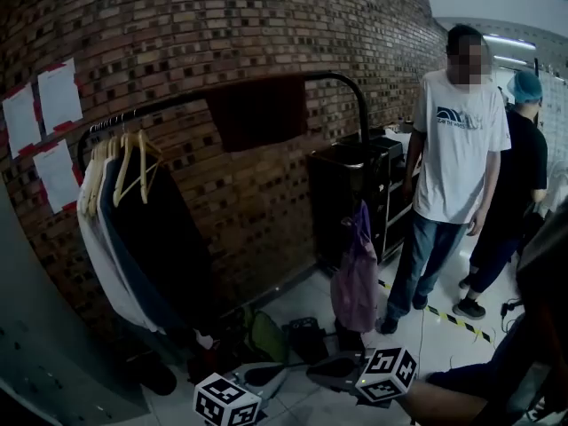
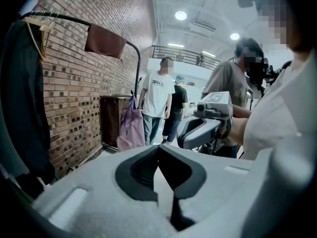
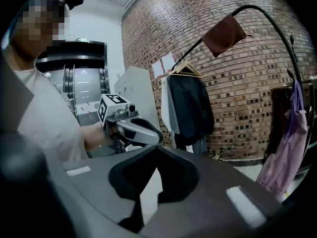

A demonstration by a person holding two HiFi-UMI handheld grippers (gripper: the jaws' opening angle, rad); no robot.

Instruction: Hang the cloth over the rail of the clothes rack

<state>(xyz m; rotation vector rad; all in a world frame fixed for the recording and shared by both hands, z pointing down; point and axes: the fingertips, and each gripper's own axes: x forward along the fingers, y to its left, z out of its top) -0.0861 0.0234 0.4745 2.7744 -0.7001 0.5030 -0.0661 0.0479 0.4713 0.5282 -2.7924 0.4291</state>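
A dark reddish-brown cloth [image 1: 257, 111] hangs draped over the black rail [image 1: 177, 101] of the clothes rack, in front of the brick wall. It also shows as the cloth [image 2: 104, 41] in the left gripper view and the cloth [image 3: 224, 35] in the right gripper view, high up and well away from both grippers. My left gripper [image 1: 264, 377] and right gripper [image 1: 335, 367] are low at the frame's bottom, side by side. The left gripper [image 2: 159, 168] is shut with nothing in it. The right gripper [image 3: 154, 173] is likewise shut and holds nothing.
Several garments on hangers [image 1: 133, 220] fill the rail's left end. A purple bag [image 1: 355, 278] hangs at the rack's right post beside a black cabinet [image 1: 351, 193]. Two people [image 1: 454, 158] stand at right. Shoes and bags [image 1: 266, 335] lie under the rack.
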